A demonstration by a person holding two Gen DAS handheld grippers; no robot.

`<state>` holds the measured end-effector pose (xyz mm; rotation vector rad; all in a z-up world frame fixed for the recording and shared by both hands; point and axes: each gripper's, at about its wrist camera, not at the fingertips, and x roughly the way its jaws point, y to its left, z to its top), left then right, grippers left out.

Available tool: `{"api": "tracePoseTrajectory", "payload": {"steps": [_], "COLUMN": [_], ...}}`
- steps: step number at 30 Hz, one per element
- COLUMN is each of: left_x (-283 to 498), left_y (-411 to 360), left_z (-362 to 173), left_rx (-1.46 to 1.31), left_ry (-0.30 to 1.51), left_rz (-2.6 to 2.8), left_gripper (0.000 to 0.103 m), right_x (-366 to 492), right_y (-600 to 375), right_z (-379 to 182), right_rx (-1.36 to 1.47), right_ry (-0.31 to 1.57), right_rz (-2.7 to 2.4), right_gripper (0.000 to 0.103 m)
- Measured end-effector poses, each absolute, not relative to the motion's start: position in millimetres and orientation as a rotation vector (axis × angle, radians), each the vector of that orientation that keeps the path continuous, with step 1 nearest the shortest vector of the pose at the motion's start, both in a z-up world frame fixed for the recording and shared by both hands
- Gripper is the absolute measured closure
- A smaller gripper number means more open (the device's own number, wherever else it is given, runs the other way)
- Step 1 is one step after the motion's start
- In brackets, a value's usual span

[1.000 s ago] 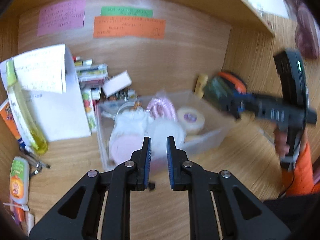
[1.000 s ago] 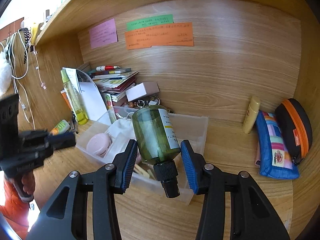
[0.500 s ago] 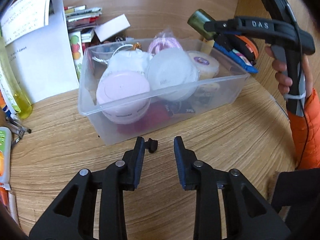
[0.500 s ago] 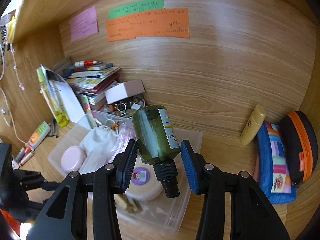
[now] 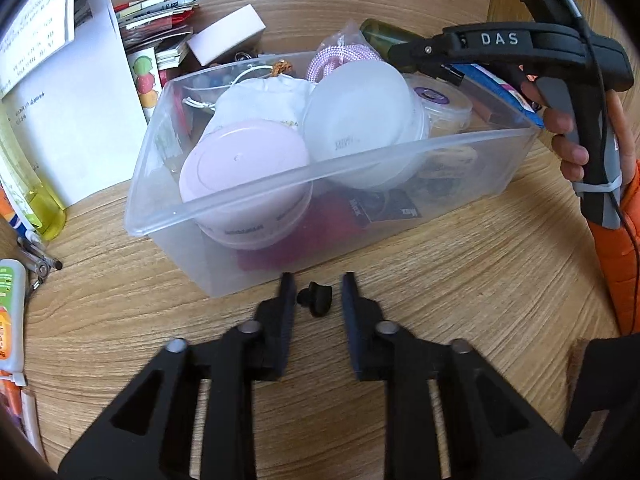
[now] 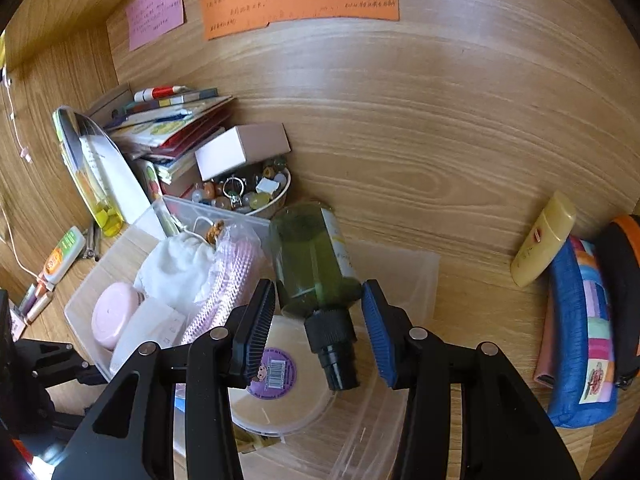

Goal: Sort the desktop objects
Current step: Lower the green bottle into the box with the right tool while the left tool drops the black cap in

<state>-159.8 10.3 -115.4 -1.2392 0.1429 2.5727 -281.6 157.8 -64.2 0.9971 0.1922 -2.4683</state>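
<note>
A dark green bottle [image 6: 316, 260] with a black screw cap and pale label is hanging tilted, cap toward the camera, over a clear plastic bin [image 5: 420, 152]. The bin is sitting on the wooden desk, holding a pink round case [image 5: 244, 172], a white pouch [image 6: 176, 264] and a tape roll [image 6: 280, 380].

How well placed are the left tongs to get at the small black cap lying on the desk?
Probably well placed: the small black cap lies on bare desk between the open left tongs, just short of the clear bin, with nothing over it.
</note>
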Motion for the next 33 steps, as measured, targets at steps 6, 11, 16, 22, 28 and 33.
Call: {"api": "tracePoseTrajectory", "payload": {"steps": [6, 11, 16, 22, 28, 33], "left_x": [-154, -143, -135, -160, -195, -207], "left_y": [10, 9, 1, -4, 7, 11], "left_z": [-113, -103, -65, -24, -15, 1], "left_rx": [-1.231, -1.207, -1.082, -0.966, -0.97, -0.932], "left_ry": [0.115, 0.067, 0.005, -0.01, 0.044, 0.045], "left_rz": [2.596, 2.629, 2.669, 2.696, 2.707, 2.716], "left_gripper": [0.089, 0.089, 0.089, 0.089, 0.089, 0.081], "right_x": [-278, -275, -273, -272, -265, -258], "right_y": [162, 172, 187, 194, 189, 184], "right_z": [-68, -63, -55, -49, -46, -41], "right_rx": [0.999, 0.964, 0.93, 0.917, 0.895, 0.87], "right_ry": [0.179, 0.101, -0.023, -0.106, -0.076, -0.02], "right_rz": [-2.46, -2.463, -2.459, -2.448, -2.442, -2.458], "right_gripper": [0.059, 0.049, 0.038, 0.033, 0.032, 0.029]}}
